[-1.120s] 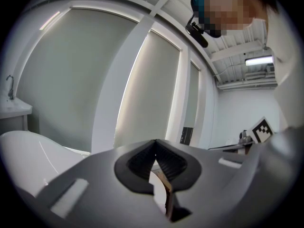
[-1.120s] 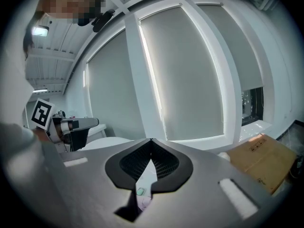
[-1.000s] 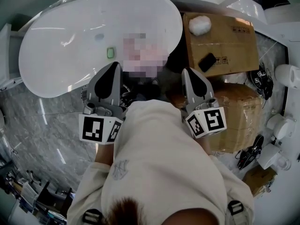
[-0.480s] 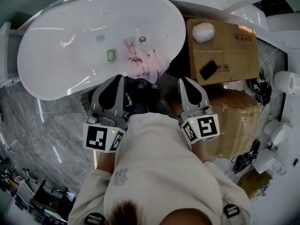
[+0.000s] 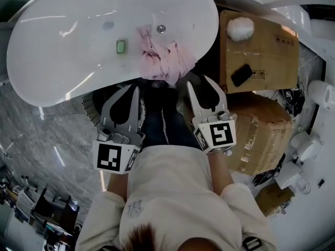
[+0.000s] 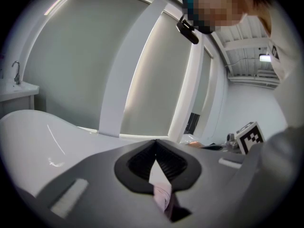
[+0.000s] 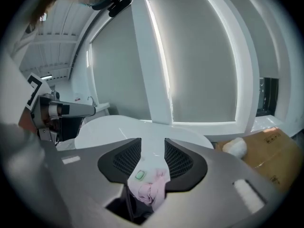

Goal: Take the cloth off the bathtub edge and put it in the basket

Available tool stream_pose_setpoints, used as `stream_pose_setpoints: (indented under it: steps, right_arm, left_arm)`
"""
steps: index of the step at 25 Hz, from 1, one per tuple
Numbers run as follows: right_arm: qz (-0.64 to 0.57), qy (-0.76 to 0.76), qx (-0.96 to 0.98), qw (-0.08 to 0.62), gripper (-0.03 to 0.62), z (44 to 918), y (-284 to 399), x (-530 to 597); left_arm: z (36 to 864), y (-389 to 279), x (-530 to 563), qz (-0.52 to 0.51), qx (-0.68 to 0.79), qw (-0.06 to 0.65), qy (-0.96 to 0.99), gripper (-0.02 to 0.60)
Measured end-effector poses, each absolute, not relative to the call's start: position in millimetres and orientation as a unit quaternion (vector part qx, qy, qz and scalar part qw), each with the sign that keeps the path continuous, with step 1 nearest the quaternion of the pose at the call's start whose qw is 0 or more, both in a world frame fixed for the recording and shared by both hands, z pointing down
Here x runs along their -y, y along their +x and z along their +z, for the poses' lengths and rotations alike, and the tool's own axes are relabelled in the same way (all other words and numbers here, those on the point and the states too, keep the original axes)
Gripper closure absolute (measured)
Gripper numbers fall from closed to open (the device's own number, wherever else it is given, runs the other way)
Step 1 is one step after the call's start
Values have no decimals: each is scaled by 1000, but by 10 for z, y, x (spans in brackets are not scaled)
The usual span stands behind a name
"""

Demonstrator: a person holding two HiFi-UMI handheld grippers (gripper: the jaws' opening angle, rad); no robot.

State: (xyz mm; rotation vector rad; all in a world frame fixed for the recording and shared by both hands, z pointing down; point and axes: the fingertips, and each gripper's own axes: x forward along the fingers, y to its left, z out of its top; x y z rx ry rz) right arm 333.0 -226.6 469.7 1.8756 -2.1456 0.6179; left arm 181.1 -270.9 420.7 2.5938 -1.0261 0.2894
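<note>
A crumpled pink cloth hangs over the near edge of the white bathtub. My left gripper is just short of that edge, left of the cloth, with its tips meeting and nothing held. In the left gripper view the left gripper shows a strip of the cloth below its tips. My right gripper is close to the cloth's right side. Its jaws have just been opening. In the right gripper view the right gripper stands parted and empty, with the cloth ahead of it.
A small green object and the drain lie inside the tub. At the right stand cardboard boxes with a white fluffy ball and a black device on top. A dark round rim shows beside my left gripper.
Both grippers have dropped and come closer to the tub's edge and the cloth. The right gripper's jaws have parted.
</note>
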Motion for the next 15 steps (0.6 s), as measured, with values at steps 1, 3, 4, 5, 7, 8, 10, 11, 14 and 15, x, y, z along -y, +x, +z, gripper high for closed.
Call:
stream_pose_setpoints:
  steps: [1, 3, 4, 5, 7, 8, 10, 11, 14, 15]
  right_arm:
    - [217, 630, 737, 112, 458, 4781, 3289, 2292]
    - [230, 618, 743, 114, 439, 4964, 3225, 2319]
    - [237, 615, 743, 118, 421, 5069, 3205, 2318]
    - [243, 612, 742, 124, 409, 5181, 3192, 2313]
    - [256, 609, 738, 135, 372, 5417, 3179, 2308]
    - [262, 609, 736, 139, 360, 5539, 3177, 2310]
    - [271, 609, 730, 148, 336, 5789, 3182, 2323]
    - [274, 610, 728, 154, 335, 5914, 3192, 2335]
    - [279, 611, 721, 171, 315, 6291, 3237, 2390]
    - [283, 611, 718, 177, 297, 6420, 3248, 2409]
  left_arm:
    - [4277, 1806, 2706, 104, 362, 169, 911, 534]
    - [4428, 1796, 2690, 107, 365, 175, 908, 533]
    - [4509, 1793, 2677, 107, 366, 179, 907, 533]
    - [4592, 1793, 2666, 108, 367, 183, 906, 533]
    - [4761, 1800, 2657, 109, 370, 190, 903, 534]
    - [4840, 1808, 2659, 109, 370, 193, 902, 534]
    - [4979, 1843, 2679, 109, 371, 199, 900, 532]
    - [5043, 1876, 2693, 108, 373, 205, 898, 533]
    - [5258, 1967, 2723, 103, 381, 229, 890, 534]
    - [5334, 1977, 2726, 103, 383, 234, 888, 533]
